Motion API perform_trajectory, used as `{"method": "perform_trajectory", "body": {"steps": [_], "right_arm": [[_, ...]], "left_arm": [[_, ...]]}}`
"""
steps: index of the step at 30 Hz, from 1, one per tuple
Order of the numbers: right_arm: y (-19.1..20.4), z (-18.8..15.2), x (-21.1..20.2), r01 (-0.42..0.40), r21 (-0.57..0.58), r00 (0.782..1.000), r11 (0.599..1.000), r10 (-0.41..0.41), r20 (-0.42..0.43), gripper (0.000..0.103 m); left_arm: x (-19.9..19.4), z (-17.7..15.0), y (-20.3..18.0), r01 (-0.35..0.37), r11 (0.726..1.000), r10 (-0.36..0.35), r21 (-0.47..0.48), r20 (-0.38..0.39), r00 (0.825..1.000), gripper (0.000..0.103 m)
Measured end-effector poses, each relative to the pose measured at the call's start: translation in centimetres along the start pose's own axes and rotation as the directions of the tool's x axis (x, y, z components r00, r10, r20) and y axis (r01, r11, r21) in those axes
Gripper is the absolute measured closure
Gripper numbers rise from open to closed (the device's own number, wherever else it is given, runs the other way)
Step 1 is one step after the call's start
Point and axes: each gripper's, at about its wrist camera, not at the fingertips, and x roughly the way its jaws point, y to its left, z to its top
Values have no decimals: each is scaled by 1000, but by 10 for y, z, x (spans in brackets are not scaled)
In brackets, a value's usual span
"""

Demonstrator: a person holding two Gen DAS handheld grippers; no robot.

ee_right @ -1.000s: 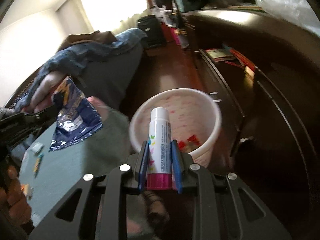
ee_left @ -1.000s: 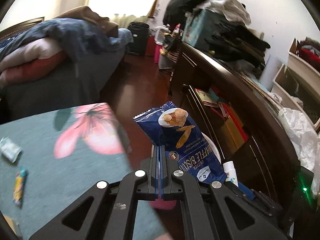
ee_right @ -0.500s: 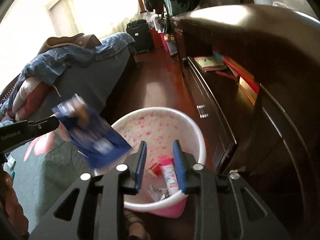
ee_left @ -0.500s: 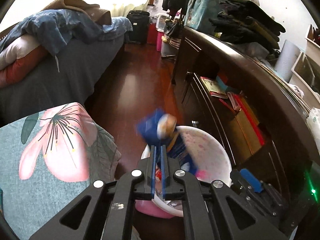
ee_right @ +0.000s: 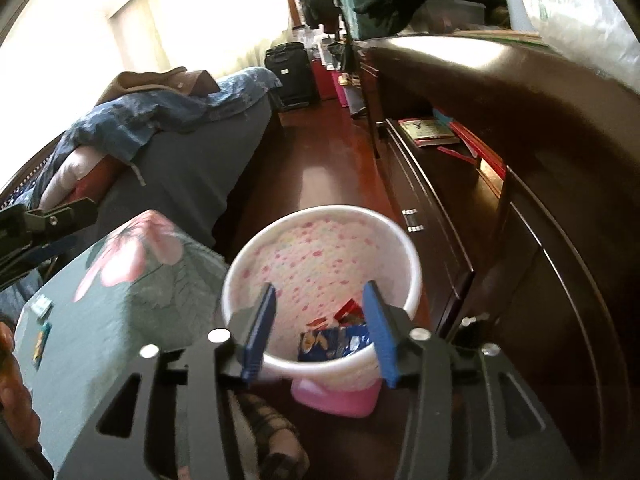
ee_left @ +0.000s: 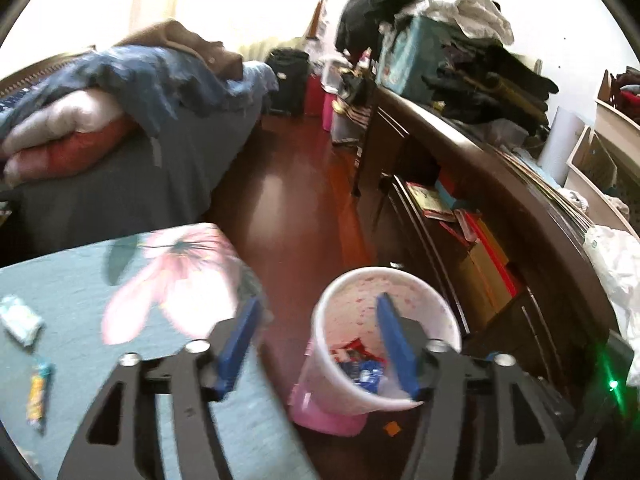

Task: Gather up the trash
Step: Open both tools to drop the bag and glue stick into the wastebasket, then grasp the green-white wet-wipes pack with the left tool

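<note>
- While opening, left gripper (ee_left: 316,320) — nothing between jaws.
- Right gripper (ee_right: 320,320) opening too, empty, above pink-spotted bin (ee_right: 320,240).
- Blue snack wrapper (ee_right: 334,342) inside — among other litter.

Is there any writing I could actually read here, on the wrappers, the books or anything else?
None can be read.
Blue snack bag in the bin: print blurred.
Small wrappers on the floral cloth: too small and blurred.
Books on the shelf: cover text too small.
</note>
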Motion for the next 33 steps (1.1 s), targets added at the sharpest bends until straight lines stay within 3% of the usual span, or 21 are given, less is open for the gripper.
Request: {"method": "perform_trajectory", "body": {"steps": [6,10,13,16,19,21,25,27,29,30,31,33], "right_arm": [[48,-17,-37,-52,-87,999,995,52,-6,35],[92,-26,-57,-102,-174,995,980,101,-14,31],[127,-32,-68,-142,-238,990,961,142,-18,31],[151,-33,-74,-165,-279,986,946,167,-16,31],[171,-34,-77,-185,-310,982,933,189,-17,31],[178,-35,-79,-189,-325,981,926,195,-17,31],[188,-33,-77,-191,-348,980,918,198,-15,31],[192,-32,-75,-189,-355,980,915,197,-15,31],[197,-31,-74,-191,-364,980,912,199,-15,31],[200,-31,-74,-192,-369,980,909,200,-15,31],[204,-32,-73,-193,-375,979,907,202,-17,31],[210,-32,-72,-198,-385,978,901,206,-22,31]], "left_arm": [[-51,-21,40,-123,992,123,4,29,992,17],[-72,-29,94,-238,967,240,-86,7,971,9],[-75,-29,150,-334,911,328,-243,-65,942,4],[-63,-34,208,-378,817,344,-436,-157,926,4],[-47,-38,246,-447,721,391,-529,-222,893,4],[-33,-36,263,-468,695,399,-546,-249,883,4],[-9,-34,286,-480,658,378,-580,-297,877,4],[-3,-29,289,-505,649,416,-570,-290,862,5],[4,-25,290,-519,654,426,-551,-298,854,16],[8,-23,288,-544,653,452,-526,-306,838,26],[10,-21,287,-551,662,464,-507,-300,834,46],[13,-19,284,-555,685,472,-472,-294,831,70]]}}
